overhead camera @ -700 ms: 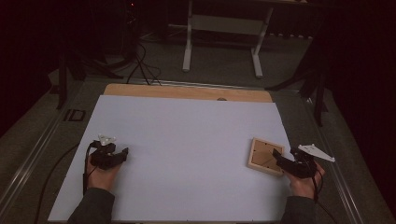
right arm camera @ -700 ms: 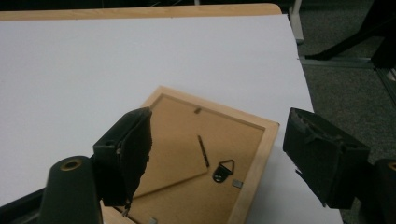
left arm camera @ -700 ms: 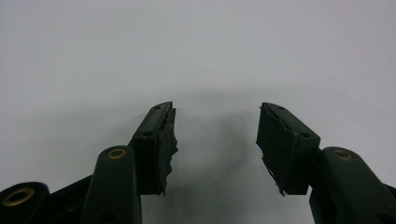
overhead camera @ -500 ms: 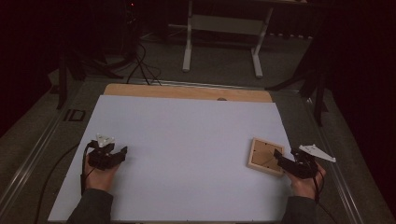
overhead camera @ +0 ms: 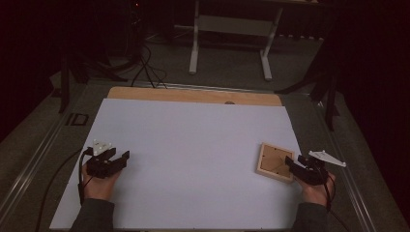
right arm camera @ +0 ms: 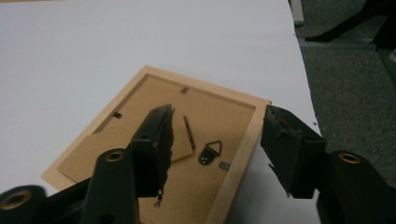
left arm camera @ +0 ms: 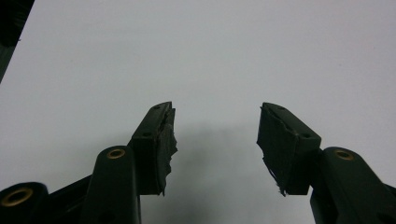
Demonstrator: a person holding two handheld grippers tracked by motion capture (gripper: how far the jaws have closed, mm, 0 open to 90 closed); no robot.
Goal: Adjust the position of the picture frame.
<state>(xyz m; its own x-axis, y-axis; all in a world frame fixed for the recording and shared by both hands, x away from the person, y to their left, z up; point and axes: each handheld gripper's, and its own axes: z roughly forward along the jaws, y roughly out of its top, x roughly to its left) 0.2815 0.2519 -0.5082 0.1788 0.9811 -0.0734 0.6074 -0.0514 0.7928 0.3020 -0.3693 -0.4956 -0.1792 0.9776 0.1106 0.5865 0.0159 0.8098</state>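
White table sheet (overhead camera: 193,145) lay bare except a face-down light wooden picture frame (overhead camera: 274,162) at 4 o'clock. Right gripper (right arm camera: 217,140) straddled its rim, spread, not yet pinching; left gripper (left arm camera: 215,135) spread, empty.

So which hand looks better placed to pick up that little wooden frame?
The right. The right gripper is open, its jaws astride one side rail of the picture frame. The left gripper is open over bare white sheet, far across.

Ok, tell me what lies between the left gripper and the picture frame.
Nothing: in the high view, bare white sheet runs from the left gripper across to the picture frame.
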